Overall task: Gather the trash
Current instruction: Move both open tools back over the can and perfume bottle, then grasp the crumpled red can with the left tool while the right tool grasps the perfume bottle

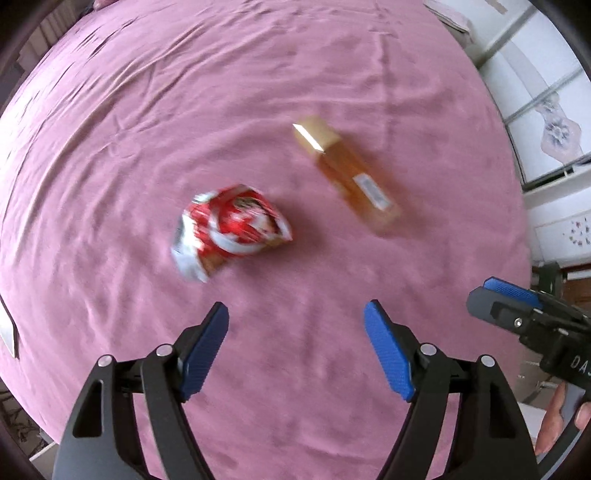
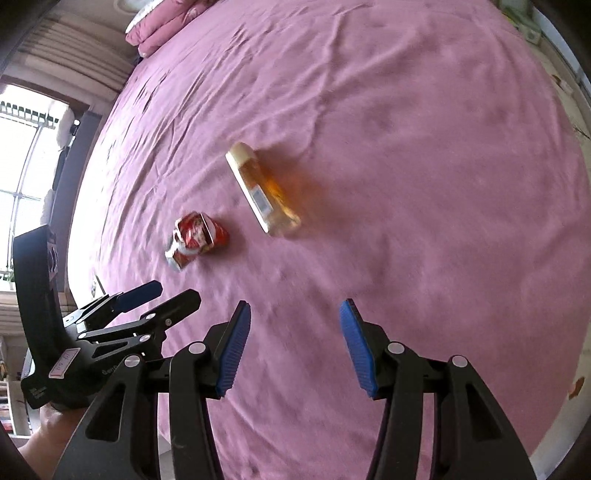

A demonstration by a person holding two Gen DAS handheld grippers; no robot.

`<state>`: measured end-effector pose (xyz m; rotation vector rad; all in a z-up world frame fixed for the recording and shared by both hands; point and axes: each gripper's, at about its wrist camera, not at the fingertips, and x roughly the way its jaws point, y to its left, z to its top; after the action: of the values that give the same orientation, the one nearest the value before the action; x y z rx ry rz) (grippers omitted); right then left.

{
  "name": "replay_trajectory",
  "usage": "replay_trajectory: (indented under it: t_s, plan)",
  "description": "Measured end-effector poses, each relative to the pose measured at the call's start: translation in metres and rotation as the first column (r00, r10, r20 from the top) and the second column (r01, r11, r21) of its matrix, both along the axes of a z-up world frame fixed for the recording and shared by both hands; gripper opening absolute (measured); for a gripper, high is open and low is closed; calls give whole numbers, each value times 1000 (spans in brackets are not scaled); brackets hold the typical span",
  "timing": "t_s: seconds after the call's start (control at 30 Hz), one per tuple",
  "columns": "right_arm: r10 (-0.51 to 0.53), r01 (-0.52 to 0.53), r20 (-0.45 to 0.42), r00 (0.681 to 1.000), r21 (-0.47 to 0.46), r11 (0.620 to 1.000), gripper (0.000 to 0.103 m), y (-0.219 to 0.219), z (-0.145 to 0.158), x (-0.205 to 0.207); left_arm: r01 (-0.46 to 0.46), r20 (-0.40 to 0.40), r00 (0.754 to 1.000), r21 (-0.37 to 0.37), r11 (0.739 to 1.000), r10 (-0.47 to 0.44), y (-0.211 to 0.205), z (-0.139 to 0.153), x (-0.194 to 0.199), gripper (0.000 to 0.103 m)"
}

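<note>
A crumpled red and white snack wrapper [image 1: 231, 229] lies on the pink bedsheet [image 1: 258, 92]. To its right rests an amber bottle [image 1: 345, 173] with a tan cap, on its side. My left gripper [image 1: 297, 310] hovers above the sheet below both, open, nothing between its blue pads. In the right wrist view the wrapper [image 2: 195, 240] and the bottle [image 2: 264, 188] lie ahead of my right gripper [image 2: 295, 308], which is open and empty. The left gripper [image 2: 162, 291] shows at lower left there; the right gripper's finger [image 1: 509, 295] shows at the right edge of the left view.
The bed fills both views. A folded pink quilt or pillow [image 2: 159, 26] lies at the far end. A window [image 2: 26, 155] stands left of the bed, white cabinet doors [image 1: 546, 122] to the right. A person's hand [image 1: 557, 417] holds the right gripper's handle.
</note>
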<state>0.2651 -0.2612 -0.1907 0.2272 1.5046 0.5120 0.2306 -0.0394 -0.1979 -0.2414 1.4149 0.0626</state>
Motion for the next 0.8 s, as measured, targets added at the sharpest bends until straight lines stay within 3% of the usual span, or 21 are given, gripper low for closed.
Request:
replay_trajectory:
  t_s: [0.33,0.47,0.67,0.73,0.8]
  plan:
    - [93,-92,14,996,-43,995,51,58,-28,42,-88,-27,996,-12,996,88,56,-37,24,80]
    - [143,-141,21,990,-73,987,51,78,-39,56,-76,-32,997,-32,997,75,61,-53,36,81]
    - [213,-210,17,977,-121,970,50,101,-58,72,-40,-44,998,-53,998,37,56,-70,58,91]
    - [227,-223,14,974,-127,966,50,104,-64,74,-41,-43,998,-45,998,39,57,-74,64,91]
    - [243,-238,16,970,-151,959,42,107,-68,76,-40,-30,999,-21,999,39,55,-72,66,77]
